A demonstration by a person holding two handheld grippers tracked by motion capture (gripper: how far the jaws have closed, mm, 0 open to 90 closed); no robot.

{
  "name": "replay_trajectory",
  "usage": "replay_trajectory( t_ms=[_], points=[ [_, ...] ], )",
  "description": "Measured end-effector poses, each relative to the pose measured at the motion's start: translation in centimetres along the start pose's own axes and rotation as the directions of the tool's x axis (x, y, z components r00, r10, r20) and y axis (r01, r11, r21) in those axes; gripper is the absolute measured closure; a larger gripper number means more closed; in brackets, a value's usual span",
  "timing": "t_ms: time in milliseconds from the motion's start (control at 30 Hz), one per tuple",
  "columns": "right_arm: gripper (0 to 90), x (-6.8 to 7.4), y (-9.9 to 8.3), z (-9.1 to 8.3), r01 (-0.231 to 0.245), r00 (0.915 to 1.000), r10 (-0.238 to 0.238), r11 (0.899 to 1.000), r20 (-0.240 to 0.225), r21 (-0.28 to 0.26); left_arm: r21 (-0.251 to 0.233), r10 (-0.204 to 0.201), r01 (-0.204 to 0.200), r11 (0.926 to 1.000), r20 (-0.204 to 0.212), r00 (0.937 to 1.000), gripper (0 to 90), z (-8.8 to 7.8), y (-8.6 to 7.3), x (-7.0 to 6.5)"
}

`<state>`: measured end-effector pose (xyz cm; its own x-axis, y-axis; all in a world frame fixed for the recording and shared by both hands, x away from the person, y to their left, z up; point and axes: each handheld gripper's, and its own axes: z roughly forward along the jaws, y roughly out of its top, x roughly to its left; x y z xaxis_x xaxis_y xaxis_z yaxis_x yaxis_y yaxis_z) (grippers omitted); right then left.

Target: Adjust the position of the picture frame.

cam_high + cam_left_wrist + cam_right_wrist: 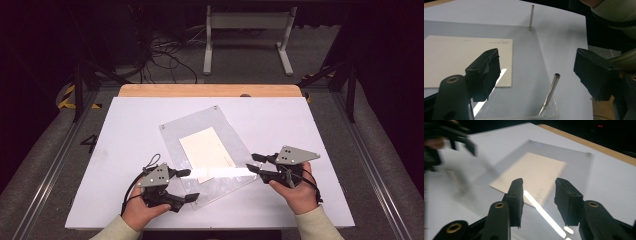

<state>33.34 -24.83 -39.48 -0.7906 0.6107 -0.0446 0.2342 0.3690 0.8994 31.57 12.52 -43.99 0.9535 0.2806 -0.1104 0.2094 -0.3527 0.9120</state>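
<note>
A clear acrylic sheet (210, 150) over a cream card (206, 152) lies mid-counter, slightly toward the near edge, flanked by the released left tongs (187, 185) and right tongs (254, 163); next, probably, each must grasp an edge.

A clear, glassy acrylic sheet (212, 150) covers a cream card (206, 151), with a white glare streak at its 6 o'clock edge. The table (130, 130) is plain white, edged in pale wood at 12 o'clock. Both grippers, left (187, 185) and right (254, 164), are black with grey plates.

A white frame (247, 35) and tangled cables (160, 52) sit beyond the table (125, 130).
</note>
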Motion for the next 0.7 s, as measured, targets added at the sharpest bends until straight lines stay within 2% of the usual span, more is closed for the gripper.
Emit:
replay_trajectory(
  t_ms=[33,67,100,133,167,233,267,333,367,400,433,467,500,567,600,633,667,700],
  points=[
    [58.4,-0.5,-0.4,-0.3,-0.007,0.999,0.006,1.0,0.043,0.015,0.007,0.007,-0.007,0.9999,-0.001,1.0,25.3,0.3,0.0,-0.1],
    [58.2,-0.8,-0.7,-0.3,-0.021,0.9984,0.02,1.0,0.053,0.017,0.022,0.008,-0.008,0.9997,0.001,1.0,26.6,0.6,-0.1,-0.3],
    [58.2,-1.7,-1.5,-0.1,-0.055,0.9955,0.052,0.998,0.079,0.037,0.05,0.01,-0.01,0.9987,0.004,0.9999,31.1,1.3,-0.3,-0.4],
    [58.2,-1.7,-1.5,-0.1,-0.055,0.9955,0.052,0.998,0.079,0.037,0.05,0.01,-0.01,0.9987,0.004,0.9999,33.3,1.3,-0.3,-0.4],
    [58.6,-2.0,-2.0,0.2,-0.07,0.9947,0.066,0.996,0.079,0.048,0.071,0.005,-0.004,0.9975,-0.001,1.0,33.3,1.6,-0.5,-0.5],
    [64.0,-2.4,-2.9,1.2,-0.097,0.9943,0.093,0.992,0.053,0.08,0.124,0.015,-0.013,0.9921,-0.019,0.9997,41.1,2.3,-1.0,-0.5],
    [68.1,-2.4,-3.3,1.6,-0.091,0.9951,0.086,0.991,0.049,0.1,0.145,0.016,-0.011,0.9894,-0.029,0.9994,43.9,2.5,-1.2,-0.5],
    [75.7,-2.4,-3.6,2.3,-0.081,0.9965,0.077,0.989,0.031,0.121,0.176,0.018,-0.012,0.9843,-0.035,0.9992,55.8,2.8,-1.5,-0.5],
    [79.7,-2.4,-3.6,2.6,-0.076,0.9971,0.074,0.988,0.02,0.132,0.188,0.029,-0.023,0.982,-0.029,0.9992,64.8,2.9,-1.6,-0.5],
    [83.3,-2.4,-3.6,2.8,-0.066,0.9977,0.063,0.988,0.024,0.137,0.185,0.025,-0.025,0.9823,0.001,0.9997,72.8,2.9,-1.5,-0.5],
    [83.9,-2.4,-3.5,2.8,-0.051,0.9983,0.046,0.988,0.034,0.147,0.197,0.043,-0.044,0.9795,0.008,0.999,82.4,2.9,-1.4,-0.8],
    [84.5,-2.3,-3.4,2.8,-0.04,0.9988,0.035,0.988,0.036,0.151,0.209,0.063,-0.06,0.976,-0.01,0.9979,84.6,2.9,-1.3,-1.0],
    [84.8,-2.0,-3.3,2.7,-0.001,0.9985,-0.007,0.988,0.054,0.152,0.239,0.078,-0.066,0.9687,-0.04,0.9961,84.7,2.8,-0.9,-1.4],
    [84.8,-1.8,-3.1,2.7,0.008,0.9983,-0.017,0.988,0.056,0.152,0.237,0.073,-0.058,0.9699,-0.056,0.9957,84.8,2.6,-0.7,-1.5],
    [84.8,-1.4,-2.5,2.3,0.028,0.9975,-0.036,0.992,0.06,0.125,0.214,0.078,-0.055,0.9753,-0.102,0.9917,84.8,1.7,0.0,-1.4],
    [84.8,-1.4,-2.5,2.3,0.028,0.9975,-0.036,0.992,0.06,0.125,0.214,0.078,-0.055,0.9753,-0.102,0.9917,84.7,1.7,0.0,-1.4],
    [84.8,-0.9,-1.8,1.6,0.024,0.9979,-0.03,0.995,0.058,0.097,0.194,0.08,-0.052,0.9796,-0.142,0.9866,84.2,1.1,0.6,-1.0],
    [84.7,-0.8,-1.5,1.4,0.027,0.9979,-0.032,0.996,0.057,0.082,0.174,0.069,-0.041,0.9838,-0.157,0.9853,84.1,0.6,1.0,-0.6]
  ],
)
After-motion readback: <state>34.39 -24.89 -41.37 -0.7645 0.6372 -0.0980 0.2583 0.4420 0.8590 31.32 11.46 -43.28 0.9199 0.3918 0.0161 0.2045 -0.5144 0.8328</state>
